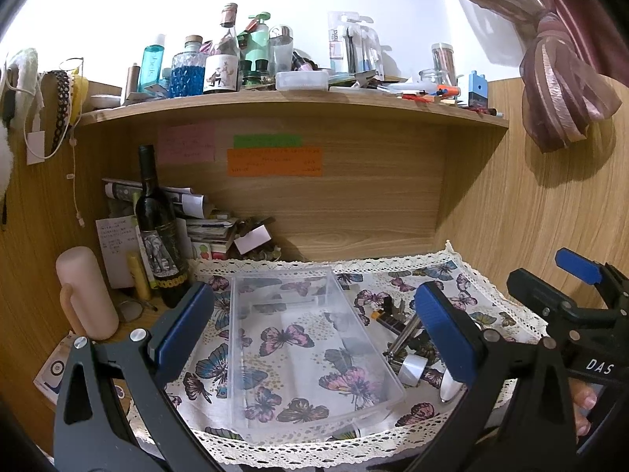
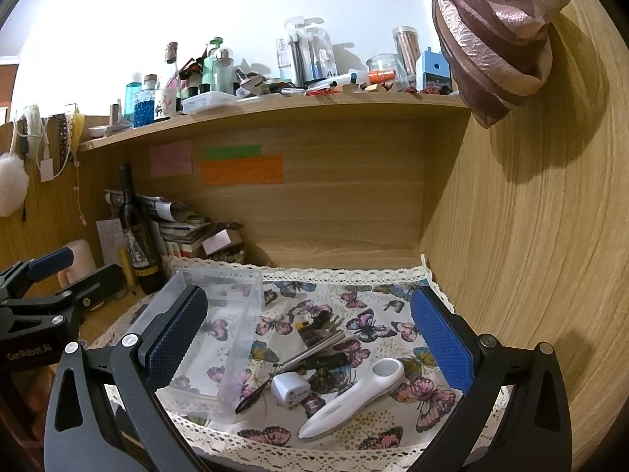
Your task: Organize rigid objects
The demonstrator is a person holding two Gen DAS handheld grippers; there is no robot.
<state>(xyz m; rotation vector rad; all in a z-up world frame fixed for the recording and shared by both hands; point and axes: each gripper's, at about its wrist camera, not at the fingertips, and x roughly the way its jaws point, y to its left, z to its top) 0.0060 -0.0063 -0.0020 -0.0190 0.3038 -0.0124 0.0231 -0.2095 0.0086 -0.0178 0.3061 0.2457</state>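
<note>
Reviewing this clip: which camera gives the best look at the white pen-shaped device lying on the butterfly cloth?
The right wrist view. There the white pen-shaped device lies whole and unobstructed between the open claw fingers, beside the white charger plug. In the left wrist view, only its rounded end peeks out behind the left claw's right-hand finger; the rest is hidden.

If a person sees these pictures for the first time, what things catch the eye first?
First the empty clear plastic box lying on the butterfly-print cloth, with a white pen-shaped device and a white charger plug in the loose pile to its right. Then the dark wine bottle standing at the left, and the crowded shelf above.
</note>
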